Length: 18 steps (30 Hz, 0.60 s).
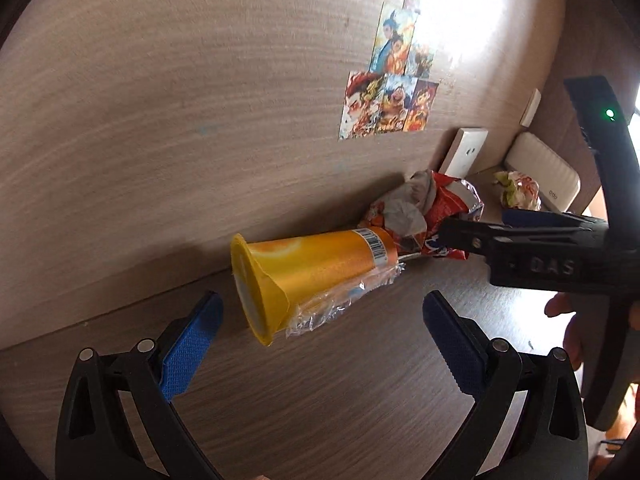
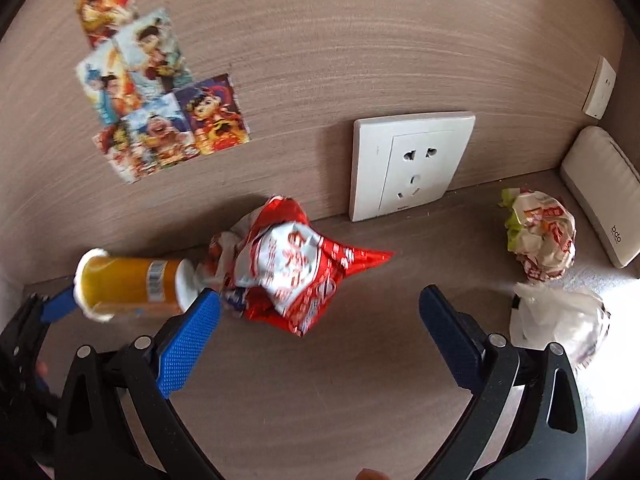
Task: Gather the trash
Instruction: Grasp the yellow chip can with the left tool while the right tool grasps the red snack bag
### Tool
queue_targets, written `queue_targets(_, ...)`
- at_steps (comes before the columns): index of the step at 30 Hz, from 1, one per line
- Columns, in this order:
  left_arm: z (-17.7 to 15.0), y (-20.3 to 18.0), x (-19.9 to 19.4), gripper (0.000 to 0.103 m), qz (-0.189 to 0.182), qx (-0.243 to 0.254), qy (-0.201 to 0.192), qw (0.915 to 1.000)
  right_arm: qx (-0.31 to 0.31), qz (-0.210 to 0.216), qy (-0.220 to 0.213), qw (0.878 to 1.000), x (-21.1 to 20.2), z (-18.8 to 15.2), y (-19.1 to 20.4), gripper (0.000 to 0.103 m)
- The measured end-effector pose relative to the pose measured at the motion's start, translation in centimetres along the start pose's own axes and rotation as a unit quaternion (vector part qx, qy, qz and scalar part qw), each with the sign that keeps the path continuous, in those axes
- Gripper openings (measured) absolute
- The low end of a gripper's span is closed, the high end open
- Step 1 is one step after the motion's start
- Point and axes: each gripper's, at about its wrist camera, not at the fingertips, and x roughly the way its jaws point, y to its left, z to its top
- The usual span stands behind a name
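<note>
Left gripper (image 1: pixel 322 344) straddling orange cup (image 1: pixel 308 276)

Orange cup (image 1: pixel 316 276) and red wrapper (image 2: pixel 296 268) crowd the wall (image 2: pixel 360 40).

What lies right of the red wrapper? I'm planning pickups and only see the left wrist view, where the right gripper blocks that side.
Observer: A crumpled white plastic bag lies on the desk, nearer the camera than the crumpled paper ball.
Operator: Is the right gripper open?
Observer: Yes. The right gripper is open, and the near end of the red wrapper sits between its fingertips.
Operator: Is anything plugged in at the wall?
Observer: No, the white wall socket has nothing plugged in.
</note>
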Motion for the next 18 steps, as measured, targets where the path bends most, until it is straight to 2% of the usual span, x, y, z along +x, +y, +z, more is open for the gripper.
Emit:
queue_targets(4,0.5,0.3,1.0,0.097,-0.027,-0.019,0.010,0.9994,0.019,0.026,0.014,0.999,1.4,0.4,0.1,0.099)
queue_targets(6,0.7,0.3,1.5,0.095,-0.037,-0.023,0.014,0.9989,0.014,0.025,0.012,1.000,1.5,0.3,0.5,0.099)
queue_targets(7,0.9,0.2,1.8,0.088,-0.042,-0.024,0.018,0.9987,0.006,0.024,0.010,1.000,1.6,0.2,0.8,0.098)
queue_targets(8,1.1,0.1,2.2,0.085,-0.040,-0.020,0.022,0.9988,0.000,0.026,0.012,1.000,1.7,0.1,1.1,0.094)
queue_targets(10,1.5,-0.2,2.6,0.073,-0.036,-0.010,0.022,0.9991,-0.005,0.029,0.013,0.999,1.9,-0.2,1.5,0.089)
queue_targets(12,1.7,-0.6,2.6,0.071,-0.028,0.007,0.022,0.9994,0.000,0.030,0.015,0.999,2.0,-0.1,1.2,0.083)
queue_targets(15,1.7,-0.2,2.5,0.063,-0.035,0.000,0.019,0.9992,0.002,0.035,0.017,0.999,2.2,-0.3,0.6,0.078)
queue_targets(18,1.6,0.4,1.9,0.041,-0.044,-0.022,0.014,0.9987,0.006,0.041,0.020,0.999,2.2,-0.4,0.1,0.074)
